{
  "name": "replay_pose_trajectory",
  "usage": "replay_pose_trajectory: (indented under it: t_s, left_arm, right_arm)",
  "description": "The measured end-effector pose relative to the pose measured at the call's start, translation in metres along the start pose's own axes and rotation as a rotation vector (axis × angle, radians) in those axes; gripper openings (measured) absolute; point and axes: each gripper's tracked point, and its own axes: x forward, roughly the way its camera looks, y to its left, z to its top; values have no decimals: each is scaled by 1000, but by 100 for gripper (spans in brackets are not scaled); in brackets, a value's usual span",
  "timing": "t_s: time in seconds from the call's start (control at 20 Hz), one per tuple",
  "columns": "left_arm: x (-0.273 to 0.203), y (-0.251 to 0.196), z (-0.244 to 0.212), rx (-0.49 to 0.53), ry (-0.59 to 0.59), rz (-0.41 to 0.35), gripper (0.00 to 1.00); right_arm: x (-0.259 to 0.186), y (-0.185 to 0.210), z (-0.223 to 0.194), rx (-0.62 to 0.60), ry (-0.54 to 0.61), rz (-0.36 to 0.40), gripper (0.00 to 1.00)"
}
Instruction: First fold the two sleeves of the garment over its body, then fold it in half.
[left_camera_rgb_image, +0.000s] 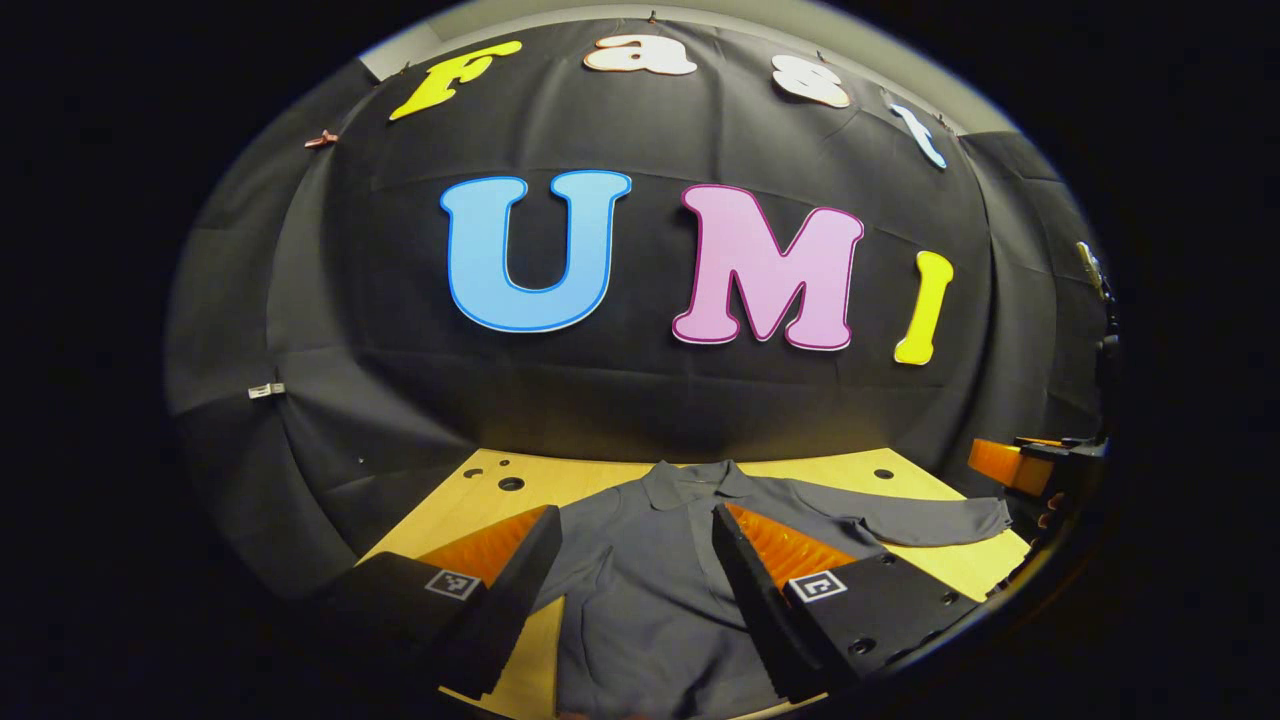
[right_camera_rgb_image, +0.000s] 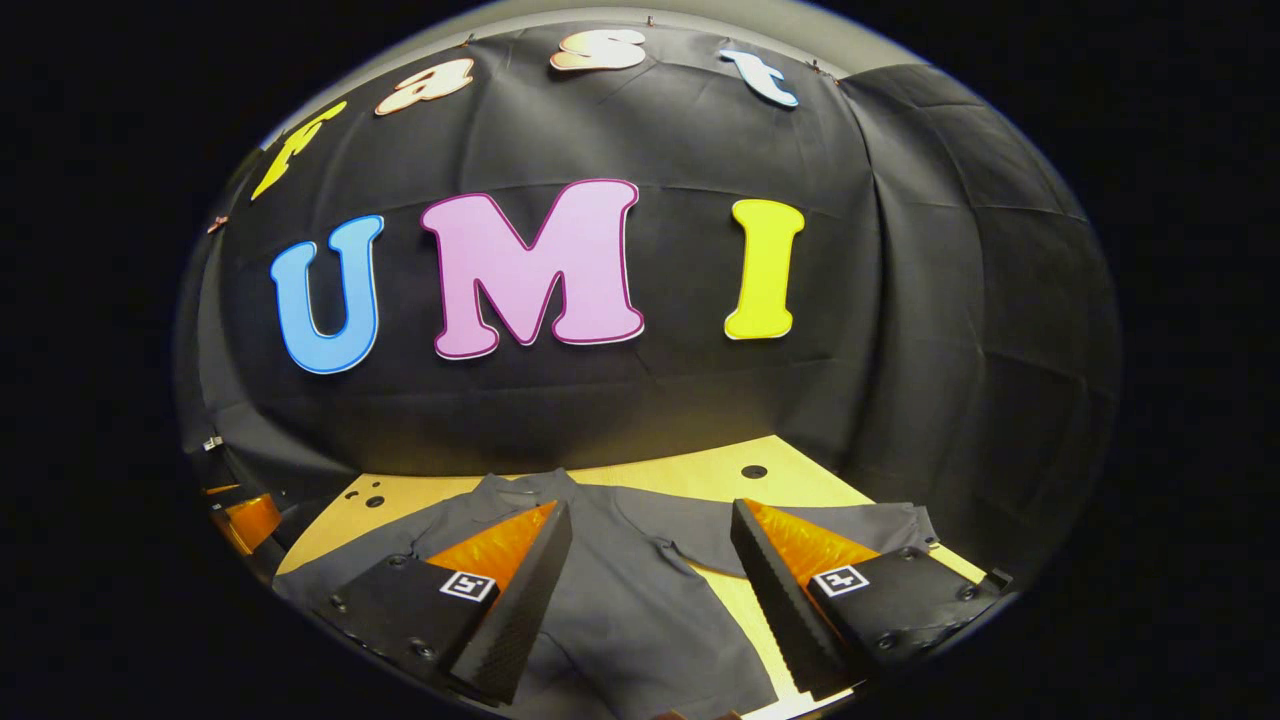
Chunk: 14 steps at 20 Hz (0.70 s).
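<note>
In the left gripper view, going from left to right, we are seeing the wooden worktop running across the lower part of the frame, with round holes near its far edge. Our left tongs are hanging released at the bottom centre, their two fingers spread wide above the grey garment, touching nothing. The garment is lying flat on the worktop, its collar pointing toward the far wall. One sleeve is stretching out unfolded toward the lower right of the frame. At the far right edge, part of the other tongs is peeking in beside the sleeve's cuff; from here we cannot tell how they are set.

In the right gripper view, part of the other tongs is showing at the lower left edge. The garment is spreading across the bottom, over the worktop. Our right tongs are hovering released at the bottom centre, fingers well apart over the cloth. The sleeve is reaching out to the lower right, lying flat and unfolded.
</note>
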Motion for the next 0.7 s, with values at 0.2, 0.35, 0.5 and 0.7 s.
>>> replay_pose_trajectory:
  t_s: [0.2,0.35,0.5,0.7]
  left_arm:
    - [1,-7,0,11,-3,19,96]
    - [5,-11,-4,19,-2,44,96]
    - [9,-12,-9,37,-6,90,96]
    - [14,-25,-25,0,11,116,96]
  right_arm:
    - [10,-7,-4,-3,15,20,99]
    - [21,-16,-9,6,33,30,99]
    - [36,-39,-19,2,53,17,99]
    - [58,-81,-39,24,96,-34,99]
